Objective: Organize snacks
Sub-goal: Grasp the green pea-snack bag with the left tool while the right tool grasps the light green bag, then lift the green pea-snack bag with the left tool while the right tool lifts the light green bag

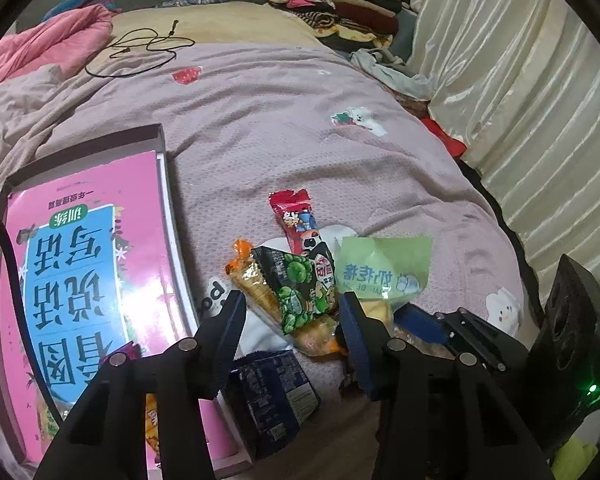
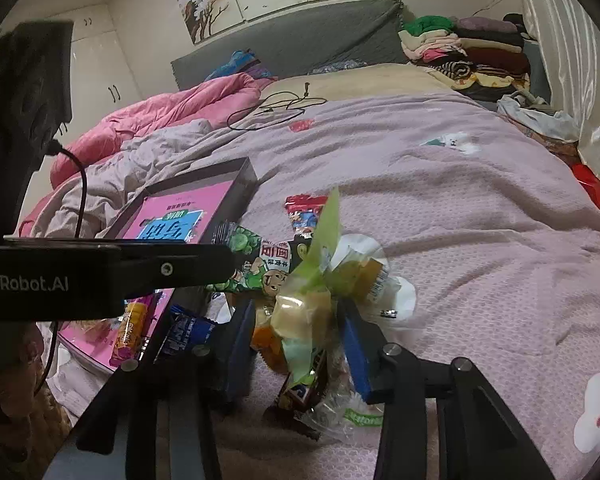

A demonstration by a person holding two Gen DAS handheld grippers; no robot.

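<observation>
Several snack packets lie in a heap on the mauve bedspread (image 1: 300, 120). My left gripper (image 1: 290, 316) is open and straddles a black packet printed with green peas (image 1: 304, 288), which lies on top of an orange packet (image 1: 256, 292). Its fingertips sit at the packets' edges, and both packets lie flat. My right gripper (image 2: 296, 328) is shut on a pale green see-through packet (image 2: 320, 280), bunched up between its blue pads (image 2: 354, 344). The same packet (image 1: 380, 268) shows in the left wrist view. Beyond the heap lies a red packet (image 1: 296, 216).
On the left is a shallow dark box (image 1: 160, 136) holding a pink book and a few snacks. A dark blue packet (image 1: 272, 392) leans at its near corner. Farther up the bed are a black cable (image 1: 140, 48), a pink quilt (image 1: 40, 44) and folded clothes (image 1: 340, 4). Curtains (image 1: 520, 100) hang on the right.
</observation>
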